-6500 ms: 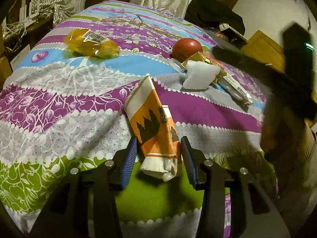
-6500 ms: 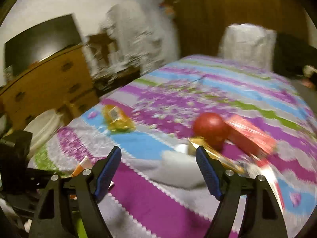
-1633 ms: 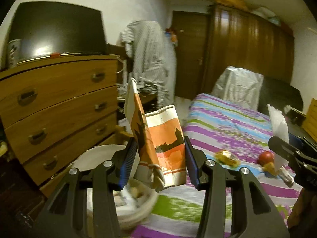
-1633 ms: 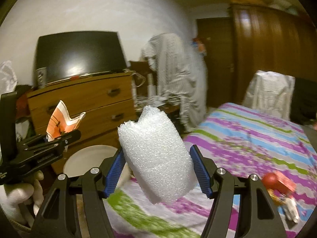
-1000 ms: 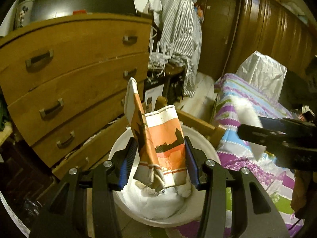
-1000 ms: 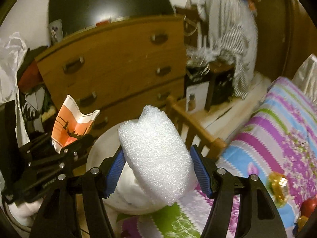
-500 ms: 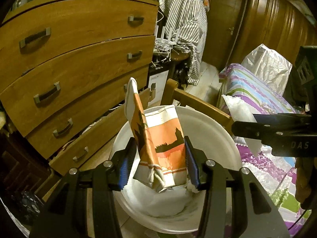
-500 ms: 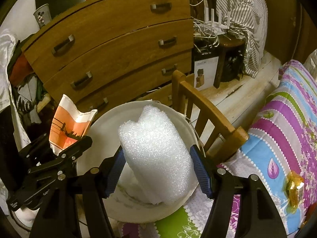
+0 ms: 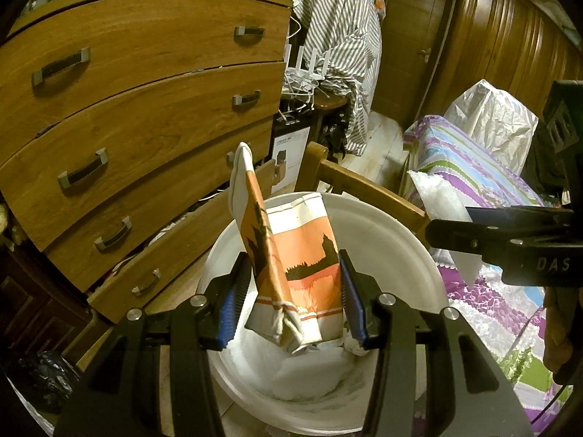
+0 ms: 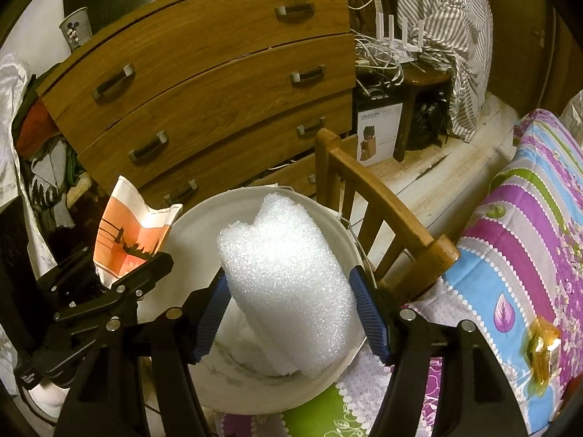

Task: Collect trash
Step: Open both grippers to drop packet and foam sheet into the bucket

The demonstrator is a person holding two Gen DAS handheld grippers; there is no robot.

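White foam wrap (image 10: 288, 287), rolled into a fat cylinder, pinched between the blue pads of the right gripper (image 10: 291, 313) at about half spread, hanging over the mouth of the white bucket (image 10: 189, 240). Orange-and-white paper wrapper (image 9: 291, 266), creased and crumpled, clamped in the narrowly set jaws of the left gripper (image 9: 293, 302), its lower end dipping just inside the same bucket's rim (image 9: 393, 225). Already in the bucket: white stuff on the bottom, looks like more foam or tissue, hard to say which. Both pieces of trash carried to the right spot, then, but neither released; both pairs of jaws gripping, nothing dropped yet. Probably next: open each pair and let the two pieces fall, the foam light enough to hang on a pad or bounce off the rim. Beside the bucket, a wooden chair back (image 10: 382, 211), and behind it a brown chest of drawers (image 10: 218, 83) with a printed paper cup (image 10: 74, 31) on top. To the right, the bed with its striped floral cover (image 10: 528, 218), and on it a yellow plastic wrapper (image 10: 543, 353) lying well apart from the bucket, so at least that one left to fetch. Rest of the bed mostly out of both views; how much more trash lies there, cannot tell.
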